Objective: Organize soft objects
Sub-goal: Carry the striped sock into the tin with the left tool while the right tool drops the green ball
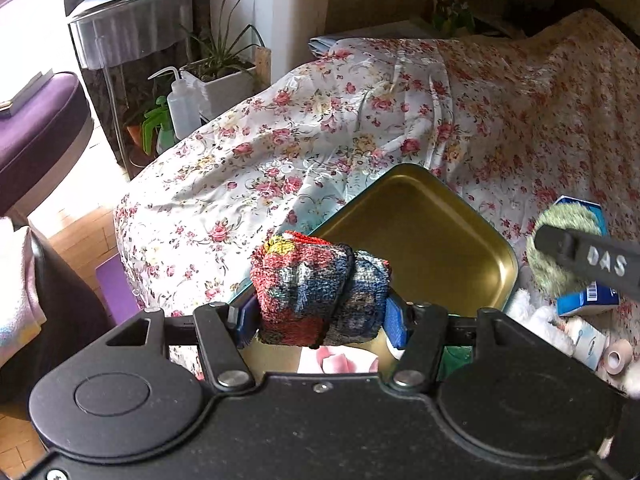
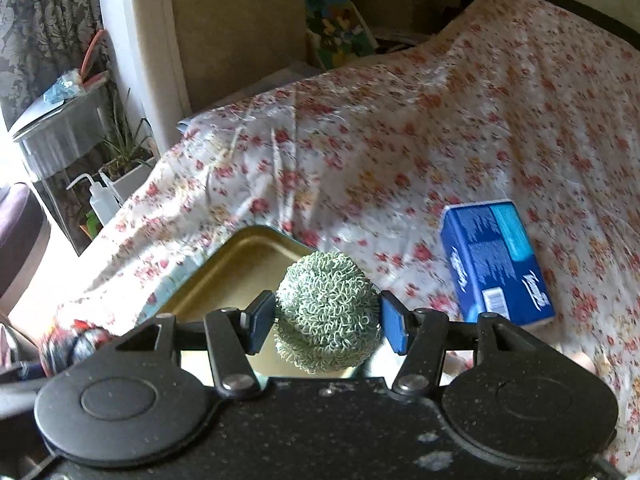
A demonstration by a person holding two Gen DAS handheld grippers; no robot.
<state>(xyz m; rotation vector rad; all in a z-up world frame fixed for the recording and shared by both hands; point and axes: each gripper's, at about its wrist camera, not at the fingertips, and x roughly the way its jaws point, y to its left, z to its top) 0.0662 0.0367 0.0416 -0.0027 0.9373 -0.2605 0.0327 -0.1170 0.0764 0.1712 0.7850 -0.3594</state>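
Observation:
My left gripper (image 1: 320, 316) is shut on a rolled red, blue and grey towel (image 1: 316, 288), held above the near edge of a gold metal tin (image 1: 436, 240) on the flowered bed. My right gripper (image 2: 326, 320) is shut on a round pale-green fuzzy ball (image 2: 328, 312), held above the tin (image 2: 236, 272). In the left wrist view the ball (image 1: 556, 232) and the right gripper's black finger (image 1: 588, 260) show at the right. The towel (image 2: 74, 344) shows at the lower left of the right wrist view.
A blue tissue pack (image 2: 496, 264) lies on the bedspread (image 1: 280, 152) right of the tin. White fluffy items and a tape roll (image 1: 618, 356) lie at the lower right. A plant pot (image 1: 224, 84), squeeze bottle (image 1: 182, 104) and purple seat (image 1: 36, 120) stand left of the bed.

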